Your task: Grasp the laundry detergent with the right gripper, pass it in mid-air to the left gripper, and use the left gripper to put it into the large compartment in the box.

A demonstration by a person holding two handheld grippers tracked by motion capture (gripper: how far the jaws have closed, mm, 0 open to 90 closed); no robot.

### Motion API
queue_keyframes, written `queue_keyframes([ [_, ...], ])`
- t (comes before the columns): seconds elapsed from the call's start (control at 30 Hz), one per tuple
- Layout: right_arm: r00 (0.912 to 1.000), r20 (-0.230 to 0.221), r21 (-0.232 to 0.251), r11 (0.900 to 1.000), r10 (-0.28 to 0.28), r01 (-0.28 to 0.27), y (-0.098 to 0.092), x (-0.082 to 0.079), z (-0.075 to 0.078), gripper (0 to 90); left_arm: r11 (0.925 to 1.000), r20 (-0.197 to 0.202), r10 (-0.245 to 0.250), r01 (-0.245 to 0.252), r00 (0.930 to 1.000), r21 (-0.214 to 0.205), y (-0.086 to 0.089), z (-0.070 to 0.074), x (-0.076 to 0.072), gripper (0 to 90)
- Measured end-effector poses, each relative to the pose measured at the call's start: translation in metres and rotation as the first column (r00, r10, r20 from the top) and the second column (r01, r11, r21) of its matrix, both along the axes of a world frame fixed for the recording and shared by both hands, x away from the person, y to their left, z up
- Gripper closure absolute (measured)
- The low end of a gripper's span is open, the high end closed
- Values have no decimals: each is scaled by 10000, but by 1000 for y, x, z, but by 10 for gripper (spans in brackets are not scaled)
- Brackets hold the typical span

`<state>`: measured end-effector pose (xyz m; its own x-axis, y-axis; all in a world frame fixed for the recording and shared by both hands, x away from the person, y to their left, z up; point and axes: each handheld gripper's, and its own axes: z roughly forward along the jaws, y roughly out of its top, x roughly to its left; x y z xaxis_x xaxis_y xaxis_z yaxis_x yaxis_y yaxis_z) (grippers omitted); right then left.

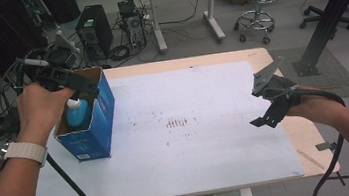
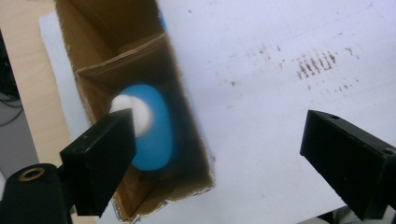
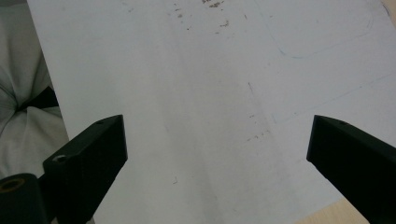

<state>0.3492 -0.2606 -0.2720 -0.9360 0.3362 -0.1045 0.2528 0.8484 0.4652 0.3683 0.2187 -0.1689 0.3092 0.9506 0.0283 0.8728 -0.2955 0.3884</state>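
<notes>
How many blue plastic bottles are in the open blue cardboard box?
1: a blue plastic bottle with a white cap stands inside the blue cardboard box, under the left gripper. Others may be hidden.

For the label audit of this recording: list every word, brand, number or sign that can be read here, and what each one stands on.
No text can be read.
Blue box: a small pale label near its bottom corner, too small and blurred to read.
Blue bottle inside the box: no lettering visible, and blurred.
White sheet on the table: dark smudged marks at its middle, not legible as letters.
Computer towers on the floor: no readable marking.
</notes>
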Motion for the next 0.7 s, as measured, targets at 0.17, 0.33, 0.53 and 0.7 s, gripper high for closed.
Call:
queue_keyframes([
  [0.17, 10000, 16, -17, 10000, -14, 14, 0, 0, 1, 48, 9985, 60, -537, 536, 9985, 96, -16, 6, -5, 106],
  [0.33, 10000, 13, -12, 10000, -7, 7, -1, -1, 1, 48, 9927, 115, -1198, 1196, 9927, 176, -34, 11, -11, 101],
  [0.53, 9999, 104, 17, 10000, 20, -20, 0, -2, 3, 48, 9778, 11, -2079, 2078, 9781, 284, -59, 14, -18, 93],
  [0.7, 10000, 94, 20, 10000, 27, -27, 1, -2, 5, 49, 9631, -34, -2665, 2664, 9638, 377, -79, 15, -21, 90],
])
